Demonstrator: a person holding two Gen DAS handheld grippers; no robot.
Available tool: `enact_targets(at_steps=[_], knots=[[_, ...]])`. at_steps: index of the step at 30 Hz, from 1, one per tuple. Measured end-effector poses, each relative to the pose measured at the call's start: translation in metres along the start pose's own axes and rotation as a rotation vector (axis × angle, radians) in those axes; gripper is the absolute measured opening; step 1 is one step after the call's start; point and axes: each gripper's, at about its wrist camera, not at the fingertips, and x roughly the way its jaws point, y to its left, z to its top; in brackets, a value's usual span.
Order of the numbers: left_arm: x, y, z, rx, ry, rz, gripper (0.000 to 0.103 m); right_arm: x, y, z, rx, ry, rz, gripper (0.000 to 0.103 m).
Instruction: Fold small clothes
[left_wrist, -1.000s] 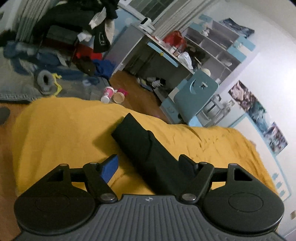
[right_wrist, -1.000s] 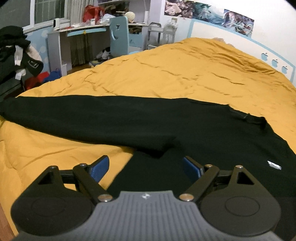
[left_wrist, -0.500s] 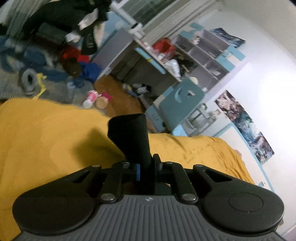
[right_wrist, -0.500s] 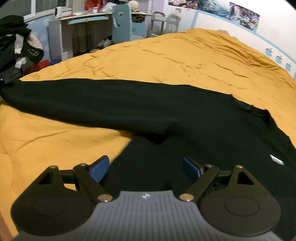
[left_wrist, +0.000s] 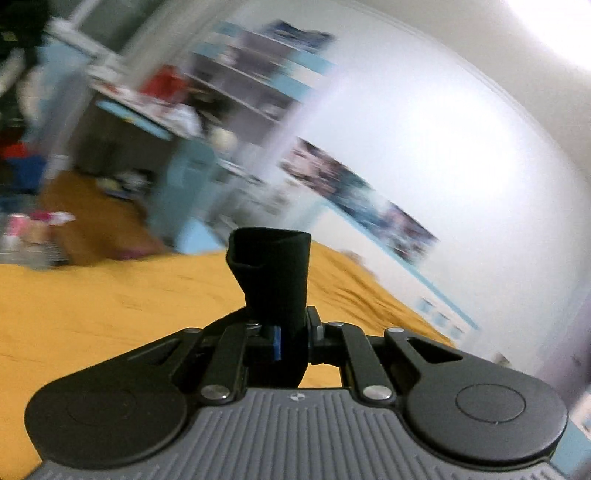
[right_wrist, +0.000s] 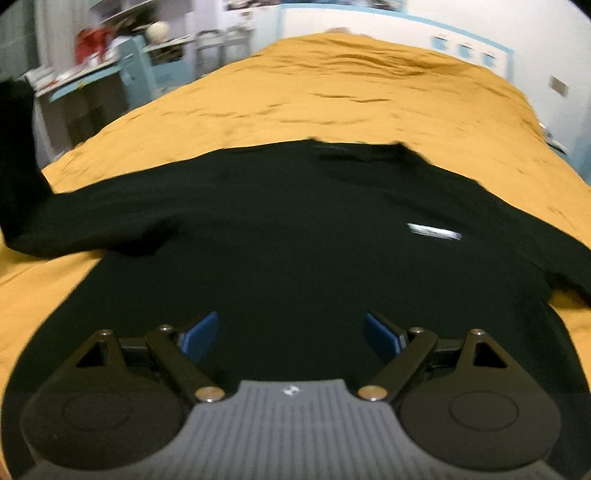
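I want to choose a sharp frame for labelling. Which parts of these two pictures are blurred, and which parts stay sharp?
Left wrist view: the room and posters are smeared by motion, while the left gripper and the black sleeve it pinches look sharp. Right wrist view: the black sweater and orange bedspread are softly blurred; its white label is streaked; the right gripper is fairly crisp.

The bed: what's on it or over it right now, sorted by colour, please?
Black: 3, the garment lying flat, the left claw shut on the garment's sleeve, and the open right claw.
Mustard yellow: 1, the bed cover.
White: 1, the small label on the garment.
Total: 5
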Motion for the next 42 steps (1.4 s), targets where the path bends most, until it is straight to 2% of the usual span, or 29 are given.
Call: enact_targets(at_steps=[4,6,12,14,17,20,22,23,26,27,28,30,34,35,37,40,41,42], knots=[[0.037,-0.083,-0.036,0.065,0.069,-0.135,0.012,-0.005,-0.054,-0.007,0.104,-0.013,-0.010,0.082],[0.056,-0.118,-0.063,0.061,0.120,-0.217,0.012,-0.007,-0.077,-0.010,0.141,-0.016,-0.029,0.082],[0.100,-0.197,-0.153,0.081,0.299,-0.401,0.011,-0.013,-0.142,-0.032,0.254,-0.014,-0.066,0.082],[0.113,-0.212,-0.185,0.096,0.355,-0.424,0.011,-0.012,-0.159,-0.039,0.293,-0.006,-0.072,0.082],[0.134,-0.225,-0.237,0.114,0.446,-0.417,0.011,-0.012,-0.177,-0.051,0.341,0.013,-0.094,0.082],[0.151,-0.227,-0.285,0.125,0.610,-0.406,0.018,-0.015,-0.200,-0.064,0.373,0.030,-0.117,0.082],[0.150,-0.227,-0.300,0.146,0.701,-0.396,0.021,-0.018,-0.210,-0.069,0.386,0.028,-0.123,0.082],[0.149,-0.231,-0.301,0.167,0.721,-0.419,0.021,-0.020,-0.214,-0.070,0.394,0.026,-0.121,0.082],[0.123,-0.225,-0.272,0.217,0.684,-0.495,0.025,-0.026,-0.230,-0.066,0.441,-0.011,-0.099,0.082],[0.115,-0.218,-0.256,0.243,0.648,-0.507,0.032,-0.027,-0.236,-0.063,0.464,-0.034,-0.089,0.082],[0.105,-0.210,-0.241,0.264,0.613,-0.504,0.039,-0.028,-0.242,-0.059,0.490,-0.057,-0.073,0.082],[0.089,-0.187,-0.210,0.297,0.561,-0.460,0.048,-0.026,-0.254,-0.049,0.526,-0.102,-0.034,0.082],[0.057,-0.097,-0.172,0.306,0.538,-0.250,0.048,-0.008,-0.272,-0.023,0.555,-0.151,0.034,0.082],[0.051,-0.070,-0.164,0.291,0.543,-0.181,0.047,-0.002,-0.277,-0.016,0.547,-0.164,0.028,0.082],[0.037,-0.011,-0.154,0.199,0.560,-0.048,0.048,0.018,-0.286,-0.002,0.500,-0.173,0.019,0.082],[0.021,0.040,-0.151,0.059,0.573,0.042,0.048,0.051,-0.292,0.016,0.473,-0.112,0.015,0.081],[0.016,0.052,-0.152,0.066,0.567,0.065,0.048,0.059,-0.292,0.021,0.469,-0.100,-0.008,0.081],[0.016,0.050,-0.152,0.113,0.561,0.085,0.048,0.066,-0.292,0.025,0.465,-0.095,-0.023,0.081]])
